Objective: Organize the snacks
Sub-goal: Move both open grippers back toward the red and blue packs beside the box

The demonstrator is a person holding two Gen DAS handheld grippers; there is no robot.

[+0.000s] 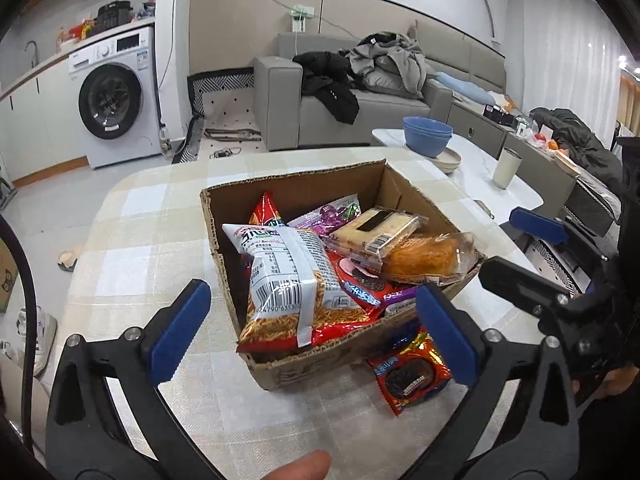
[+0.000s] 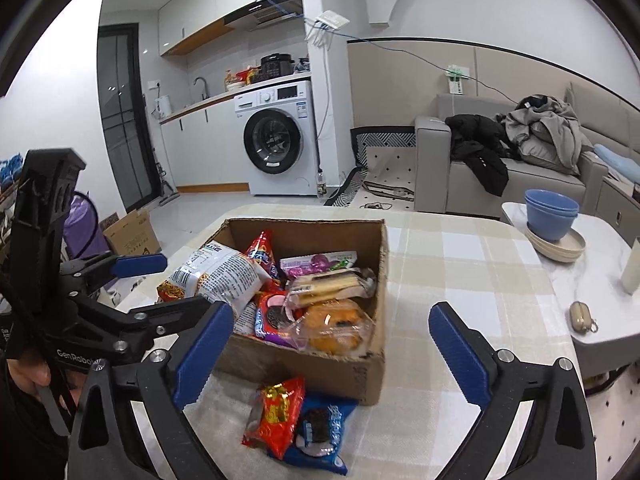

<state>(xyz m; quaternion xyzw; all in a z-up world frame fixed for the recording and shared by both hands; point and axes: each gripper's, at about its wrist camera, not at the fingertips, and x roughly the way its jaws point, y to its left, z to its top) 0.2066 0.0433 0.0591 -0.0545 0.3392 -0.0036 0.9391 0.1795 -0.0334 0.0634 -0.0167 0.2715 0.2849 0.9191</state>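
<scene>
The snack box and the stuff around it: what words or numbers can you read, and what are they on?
"GenRobot", last letters cut off, on the left hand-held gripper.
"4790 6353", partial barcode digits on the white noodle-snack bag.
Print on the red cookie packet, blue cookie packet, and the cardboard box and washing machine labels: too blurred to read.

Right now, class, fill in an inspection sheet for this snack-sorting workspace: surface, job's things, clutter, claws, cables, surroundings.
Surface: checked tablecloth over the table.
Job's things: cardboard box full of snacks; red packet and blue cookie packet lie outside, against its near side.
Clutter: blue bowls on plates, small pouch, on the adjoining white table.
Claws: left claw open, empty; right claw open, empty.
Cables: blue cable along the wall.
Surroundings: washing machine, sofa with clothes.
</scene>
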